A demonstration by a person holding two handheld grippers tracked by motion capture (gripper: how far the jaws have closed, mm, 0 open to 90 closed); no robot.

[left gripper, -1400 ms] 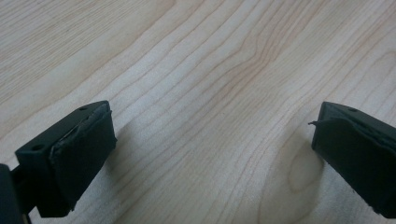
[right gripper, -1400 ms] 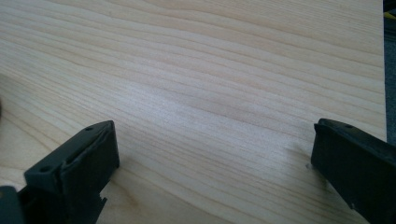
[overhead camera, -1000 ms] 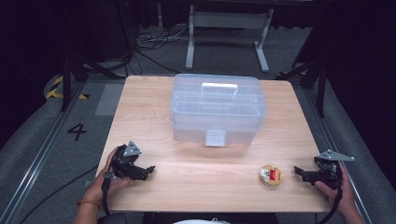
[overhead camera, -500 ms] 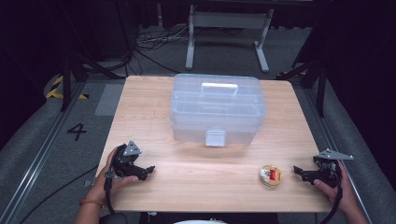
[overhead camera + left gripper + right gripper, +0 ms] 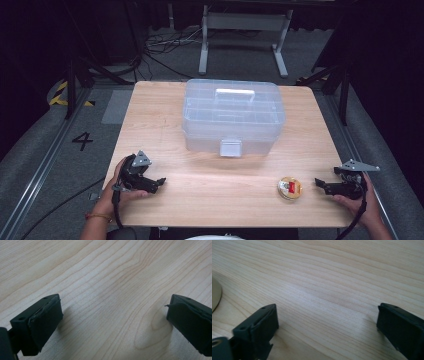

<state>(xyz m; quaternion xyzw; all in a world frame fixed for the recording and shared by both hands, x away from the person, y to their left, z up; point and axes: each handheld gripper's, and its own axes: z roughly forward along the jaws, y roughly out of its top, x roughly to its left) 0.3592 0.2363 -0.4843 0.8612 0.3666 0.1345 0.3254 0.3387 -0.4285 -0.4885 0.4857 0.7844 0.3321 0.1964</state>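
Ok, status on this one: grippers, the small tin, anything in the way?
Left gripper open, empty, low over table. Right gripper open, empty, just right of round tin, not touching. Clear lidded box sits behind; path unobstructed.

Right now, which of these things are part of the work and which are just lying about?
Part of the work, as far as I can judge:
right tool, jaws open
left tool, jaws open
small round tin, nearest the right tool
clear plastic box, lid shut

Just lying about:
cables on the floor
metal stand
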